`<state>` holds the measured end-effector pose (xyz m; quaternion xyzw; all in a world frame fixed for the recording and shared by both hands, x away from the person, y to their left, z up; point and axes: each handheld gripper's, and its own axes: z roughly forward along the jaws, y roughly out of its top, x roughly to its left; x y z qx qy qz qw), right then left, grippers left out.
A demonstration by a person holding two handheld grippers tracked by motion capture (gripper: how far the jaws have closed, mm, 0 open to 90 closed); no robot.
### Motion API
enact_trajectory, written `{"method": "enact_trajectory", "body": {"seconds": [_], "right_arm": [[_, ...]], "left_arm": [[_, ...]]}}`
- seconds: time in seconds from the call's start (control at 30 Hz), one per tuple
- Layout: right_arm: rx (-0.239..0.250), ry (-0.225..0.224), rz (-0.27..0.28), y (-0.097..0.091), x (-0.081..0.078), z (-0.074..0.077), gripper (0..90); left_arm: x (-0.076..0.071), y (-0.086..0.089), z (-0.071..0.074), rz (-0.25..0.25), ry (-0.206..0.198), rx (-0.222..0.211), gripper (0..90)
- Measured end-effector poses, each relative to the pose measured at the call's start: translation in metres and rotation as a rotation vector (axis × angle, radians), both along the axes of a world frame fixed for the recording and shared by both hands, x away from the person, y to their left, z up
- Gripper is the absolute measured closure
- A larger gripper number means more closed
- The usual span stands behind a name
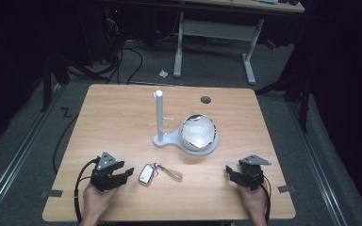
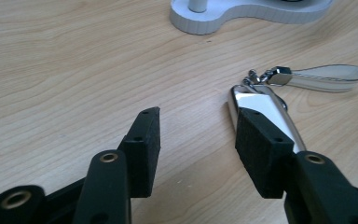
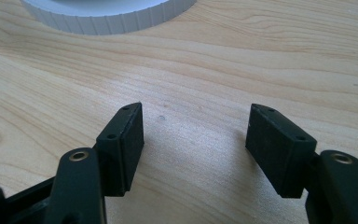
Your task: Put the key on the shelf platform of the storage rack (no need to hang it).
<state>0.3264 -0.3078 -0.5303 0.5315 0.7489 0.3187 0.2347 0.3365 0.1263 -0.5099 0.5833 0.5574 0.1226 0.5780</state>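
A silver key fob (image 1: 146,173) lies flat near the table's front, with a chain and a thin metal loop (image 1: 172,173) trailing to its right. My left gripper (image 1: 127,172) rests just left of it, open, its tips pointing at the fob. In the left gripper view the fob (image 2: 261,100) lies beyond the right jaw's pad, not between the pads, and the loop (image 2: 326,77) is farther right. My right gripper (image 1: 230,174) sits at the front right, open, with bare wood between its jaws (image 3: 196,114).
A white stand (image 1: 167,140) with an upright post (image 1: 160,113) and a small side peg occupies the table's middle; a shiny round bowl-like piece (image 1: 198,132) rests on its right half. A dark round hole (image 1: 205,99) marks the wooden table (image 1: 113,113) farther back.
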Motion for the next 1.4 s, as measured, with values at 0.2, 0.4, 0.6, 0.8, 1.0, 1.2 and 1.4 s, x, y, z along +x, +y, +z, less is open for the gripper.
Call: {"method": "enact_trajectory", "body": {"seconds": [0.2,0.4,0.6,0.8,1.0,1.2,1.4], "right_arm": [[0.0,0.0,0.0,0.0,0.0,0.0,37.0],[-0.001,0.0,0.0,0.0,0.0,0.0,36.9],[-0.003,0.0,0.001,0.0,0.0,0.0,36.6],[-0.004,-0.001,0.001,0.0,0.0,0.0,36.4],[-0.005,-0.001,0.002,0.0,0.0,0.0,36.3],[-0.005,-0.001,0.002,0.0,0.0,0.0,36.3],[-0.006,-0.001,0.003,0.0,0.0,0.0,36.2]], "left_arm": [[-0.001,-0.011,0.005,-0.024,0.004,0.006,51.9],[0.0,-0.026,0.007,-0.05,0.003,0.024,51.9],[0.004,-0.04,0.0,-0.064,0.035,0.063,53.4],[0.008,-0.048,-0.006,-0.071,0.054,0.091,57.9],[0.011,-0.051,-0.01,-0.064,0.061,0.098,63.0],[0.013,-0.052,-0.015,-0.06,0.068,0.112,68.6],[0.013,-0.053,-0.015,-0.05,0.071,0.114,75.5]]}}
